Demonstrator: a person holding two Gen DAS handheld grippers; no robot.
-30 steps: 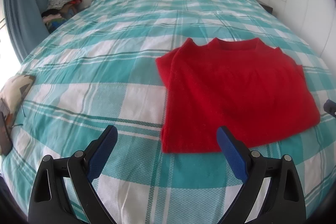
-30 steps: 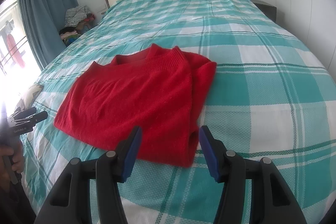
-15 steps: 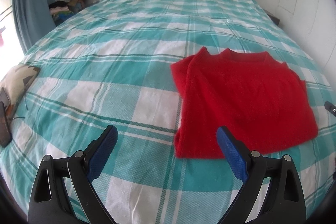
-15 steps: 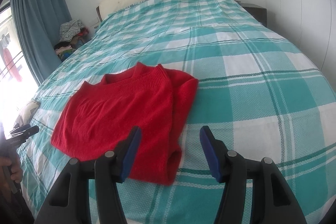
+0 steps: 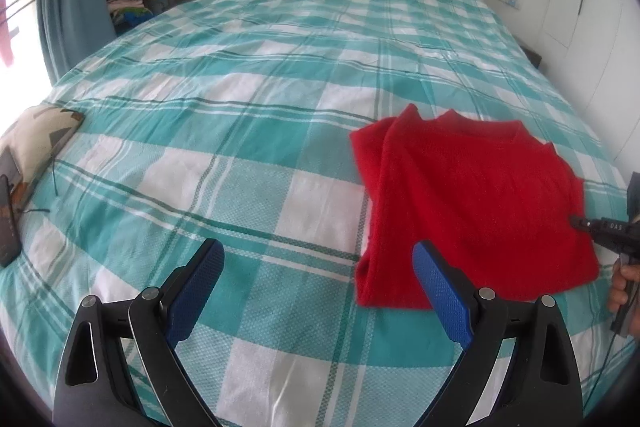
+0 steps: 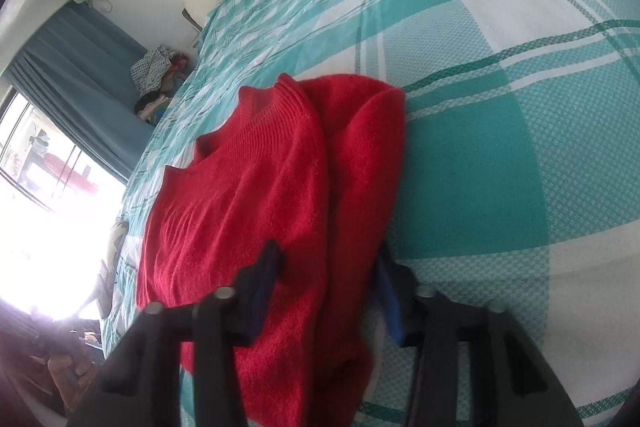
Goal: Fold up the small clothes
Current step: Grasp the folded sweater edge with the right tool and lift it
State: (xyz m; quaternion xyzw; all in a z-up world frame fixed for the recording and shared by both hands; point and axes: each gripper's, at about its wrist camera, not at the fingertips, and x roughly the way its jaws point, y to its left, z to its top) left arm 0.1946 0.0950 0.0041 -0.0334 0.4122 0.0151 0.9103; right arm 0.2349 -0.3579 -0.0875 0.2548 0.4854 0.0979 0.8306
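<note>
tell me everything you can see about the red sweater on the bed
The red sweater is a fuzzy knit with a ribbed collar, lying flat on the teal and white plaid bedspread, its sides folded in over the body. The right gripper has its open fingers straddling the folded edge at the sweater's right side. The left gripper hangs open near the hem, not touching it.

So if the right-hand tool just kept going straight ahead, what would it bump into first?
Most likely the red sweater. The right tool is open with its fingers straddling the folded side edge, so the cloth lies directly ahead. Whether it already touches is hard to tell.
</note>
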